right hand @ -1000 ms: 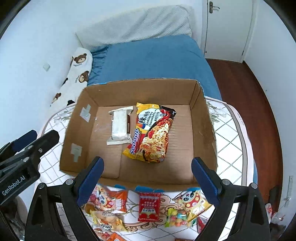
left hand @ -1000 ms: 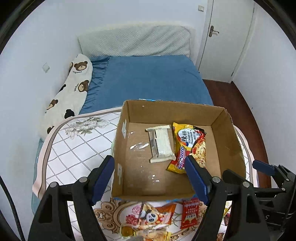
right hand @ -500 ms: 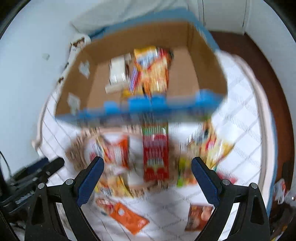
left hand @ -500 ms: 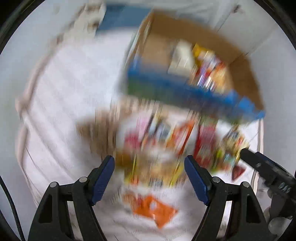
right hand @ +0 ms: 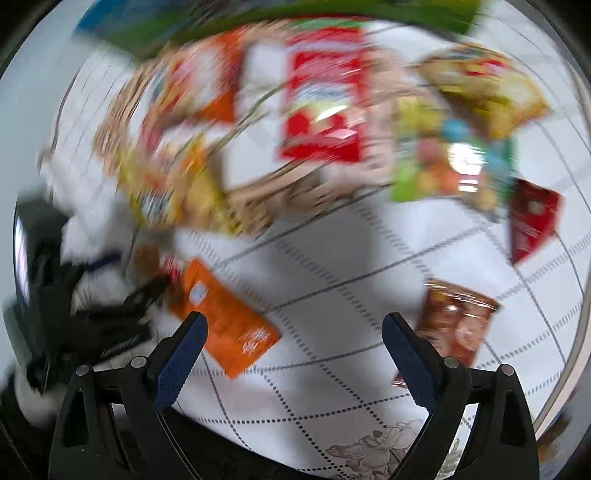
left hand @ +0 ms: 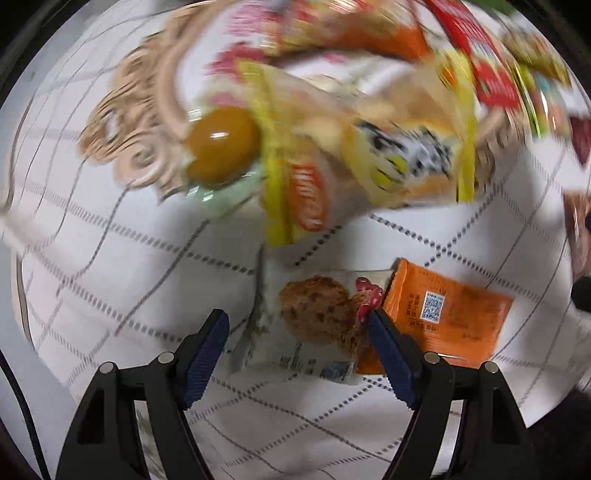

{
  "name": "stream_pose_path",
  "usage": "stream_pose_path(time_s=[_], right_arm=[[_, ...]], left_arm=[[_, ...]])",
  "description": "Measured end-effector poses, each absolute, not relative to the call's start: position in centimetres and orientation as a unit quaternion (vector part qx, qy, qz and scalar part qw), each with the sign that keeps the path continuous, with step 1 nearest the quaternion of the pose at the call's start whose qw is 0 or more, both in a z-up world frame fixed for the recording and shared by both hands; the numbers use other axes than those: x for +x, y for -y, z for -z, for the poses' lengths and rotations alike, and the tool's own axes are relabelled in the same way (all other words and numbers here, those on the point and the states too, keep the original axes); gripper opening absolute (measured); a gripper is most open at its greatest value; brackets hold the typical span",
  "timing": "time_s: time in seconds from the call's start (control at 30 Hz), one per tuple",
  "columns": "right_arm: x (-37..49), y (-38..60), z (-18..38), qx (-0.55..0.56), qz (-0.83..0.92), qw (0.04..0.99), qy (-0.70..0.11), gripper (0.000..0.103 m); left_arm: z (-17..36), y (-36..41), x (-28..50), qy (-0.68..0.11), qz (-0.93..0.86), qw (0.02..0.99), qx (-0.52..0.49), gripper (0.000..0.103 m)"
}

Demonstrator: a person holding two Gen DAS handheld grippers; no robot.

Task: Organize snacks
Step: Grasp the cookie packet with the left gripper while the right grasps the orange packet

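My left gripper (left hand: 297,328) is open and low over the quilt, its fingers either side of a white cookie packet (left hand: 314,321). An orange packet (left hand: 447,314) lies against that packet's right side. A yellow snack bag (left hand: 362,147) and a brown jelly cup (left hand: 219,146) lie further out, blurred. My right gripper (right hand: 295,339) is open and empty above bare quilt. The orange packet also shows in the right wrist view (right hand: 225,317), by the left finger. A brown packet (right hand: 456,325) lies by the right finger. The left gripper (right hand: 92,291) shows at the left, blurred.
Blurred snacks lie ahead in the right wrist view: a red packet (right hand: 321,103), a green candy bag (right hand: 450,166), a yellow bag (right hand: 484,88), a dark red packet (right hand: 532,218). The box's blue-green side (right hand: 258,18) is at the top. White checked quilt (right hand: 332,258) lies beneath.
Both grippers have dropped from above the cardboard box down toward the snacks on the quilt. The box interior has left view. Both stay open.
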State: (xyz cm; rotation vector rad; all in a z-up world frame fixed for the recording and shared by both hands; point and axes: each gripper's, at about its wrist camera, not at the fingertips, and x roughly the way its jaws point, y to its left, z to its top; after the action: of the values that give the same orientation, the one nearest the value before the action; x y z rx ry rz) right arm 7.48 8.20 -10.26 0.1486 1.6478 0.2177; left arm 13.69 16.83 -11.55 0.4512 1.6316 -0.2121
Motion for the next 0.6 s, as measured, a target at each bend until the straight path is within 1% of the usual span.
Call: stream_pose_path(time_s=[0.03, 0.07, 0.1, 0.23, 0.3, 0.53, 0.57, 0.6], right_arm=[[7.3, -9.2, 10.5, 0.051, -0.111, 0.669, -0.734, 0.098], [7.1, -10.1, 10.9, 0.037, -0.122, 0.664, -0.737, 0.097], [7.0, -10.8, 11.2, 0.027, -0.129, 0.661, -0.739, 0.098], [6.5, -13.8, 13.0, -0.023, -0.161, 0.649, -0.743, 0.098], [6.4, -15.0, 14.2, -0.040, -0.170, 0.640, -0.748, 0.097], [5.9, -19.2, 17.6, -0.127, -0.189, 0.627, -0.745, 0.097], [5.6, -19.6, 17.7, -0.148, -0.186, 0.630, -0.740, 0.096], [5.4, -19.8, 17.6, -0.166, -0.182, 0.636, -0.732, 0.091]], left_arm=[[11.7, -16.6, 13.7, -0.720, 0.096, 0.658, 0.200, 0.076], [11.7, -16.6, 13.7, -0.719, 0.099, 0.661, 0.190, 0.067], [11.6, -16.7, 13.8, -0.721, 0.100, 0.662, 0.179, 0.066], [10.9, -19.0, 14.3, -0.739, 0.073, 0.664, 0.093, 0.066], [10.6, -20.3, 14.4, -0.741, 0.055, 0.666, 0.062, 0.064], [9.5, -23.3, 14.5, -0.748, 0.036, 0.662, -0.024, 0.064], [9.1, -23.6, 14.6, -0.750, 0.036, 0.658, -0.048, 0.064], [8.8, -23.9, 14.7, -0.750, 0.035, 0.657, -0.066, 0.064]])
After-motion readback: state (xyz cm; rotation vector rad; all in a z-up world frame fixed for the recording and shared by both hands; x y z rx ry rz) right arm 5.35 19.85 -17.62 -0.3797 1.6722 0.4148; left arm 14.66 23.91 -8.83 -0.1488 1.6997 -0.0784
